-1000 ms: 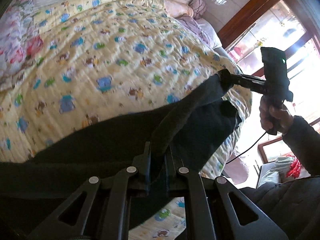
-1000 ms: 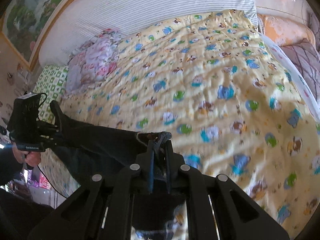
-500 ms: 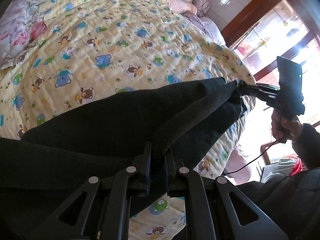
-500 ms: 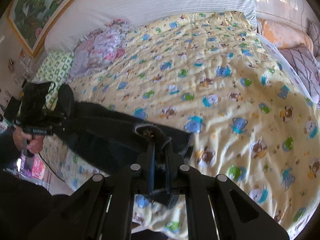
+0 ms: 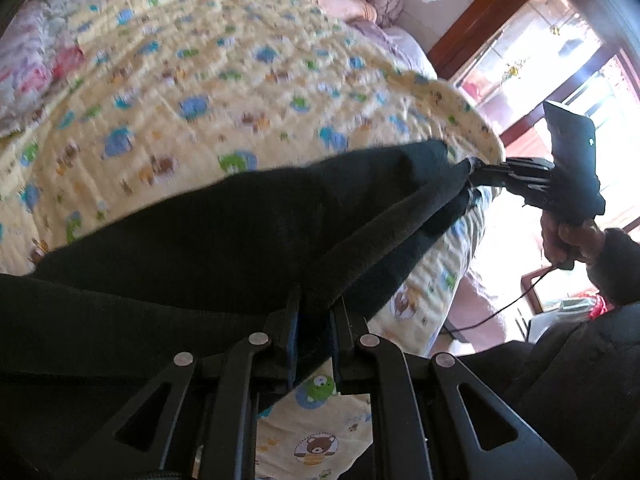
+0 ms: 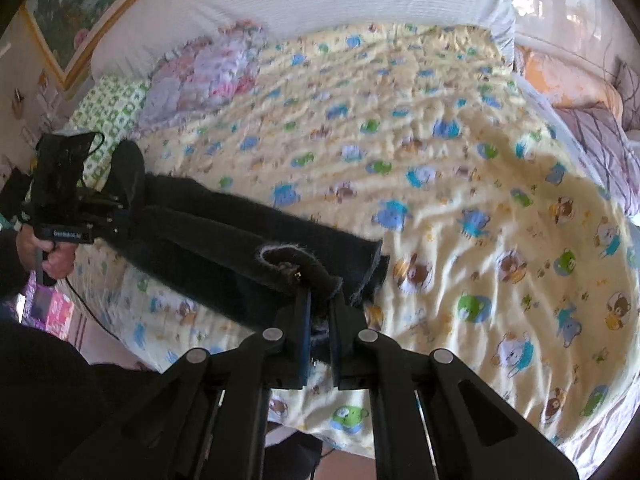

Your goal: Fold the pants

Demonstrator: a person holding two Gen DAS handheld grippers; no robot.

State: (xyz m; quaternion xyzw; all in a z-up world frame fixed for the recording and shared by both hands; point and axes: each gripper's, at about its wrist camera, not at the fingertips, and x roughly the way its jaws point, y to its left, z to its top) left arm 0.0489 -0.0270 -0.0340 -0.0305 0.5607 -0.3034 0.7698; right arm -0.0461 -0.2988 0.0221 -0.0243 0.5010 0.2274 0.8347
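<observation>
Since a second ago both tools have carried the pants [image 5: 248,240] forward over the bed, so more dark cloth now lies across the yellow bear-print quilt [image 5: 192,92] and less hangs off its near edge. Nearest the left wrist camera, the left tool [image 5: 314,320] is clamped narrow on a taut band of the cloth, which reads as the waistband edge. In the right wrist view the right tool [image 6: 320,312] is likewise pinched on a thick rolled fold of the same garment, a fuzzy lining showing at the roll. Between the two tools the pants stretch in a long dark strip along the near side of the bed, partly resting on the quilt and partly lifted. Farther off lie a floral pillow [image 6: 208,72] and a green checked pillow [image 6: 108,104] near the striped headboard cover [image 6: 280,4], well apart from the garment. My judgement is that the pants are being spread flat ahead of the first fold, so the task is at an early stage. One risk is uneven tension: if either tool pulls harder, the thick cloth could slip from the other grip. Another is that the lower layer bunches against the soft quilt and sets a crooked crease.
</observation>
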